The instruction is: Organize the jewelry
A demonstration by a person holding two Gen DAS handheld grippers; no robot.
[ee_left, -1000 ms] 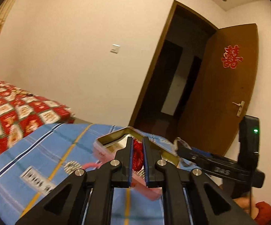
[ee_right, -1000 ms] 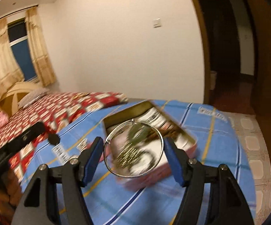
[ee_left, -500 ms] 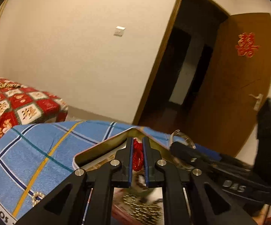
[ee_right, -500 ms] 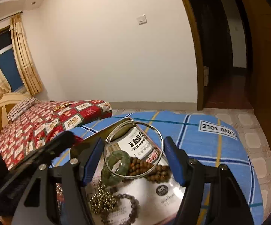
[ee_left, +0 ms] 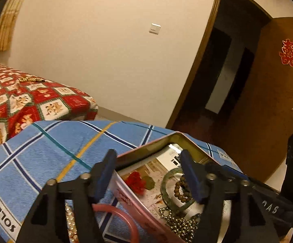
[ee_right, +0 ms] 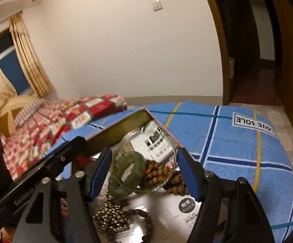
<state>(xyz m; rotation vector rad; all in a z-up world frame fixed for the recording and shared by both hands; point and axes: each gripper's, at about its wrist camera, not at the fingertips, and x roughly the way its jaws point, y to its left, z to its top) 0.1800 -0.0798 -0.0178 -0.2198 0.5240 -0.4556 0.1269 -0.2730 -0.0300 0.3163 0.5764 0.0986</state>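
Note:
An open pink tin box sits on the blue checked cloth. My left gripper is open above it, and a red flower piece lies in the tin below. Inside are also a green jade bangle, brown bead bracelets and a gold bead chain. My right gripper is open wide, with a thin silver bangle spanning between its fingers over the tin, the jade bangle and the beads. Whether the fingers still press the bangle is unclear.
A pink ring and pearl beads lie on the cloth left of the tin. A red patterned bed stands at the left. An open wooden door is at the right. The other gripper's body is close by.
My left gripper has opened and let go of the red flower piece, which now lies in the tin. Both grippers have moved closer over the tin; the silver bangle has come lower.

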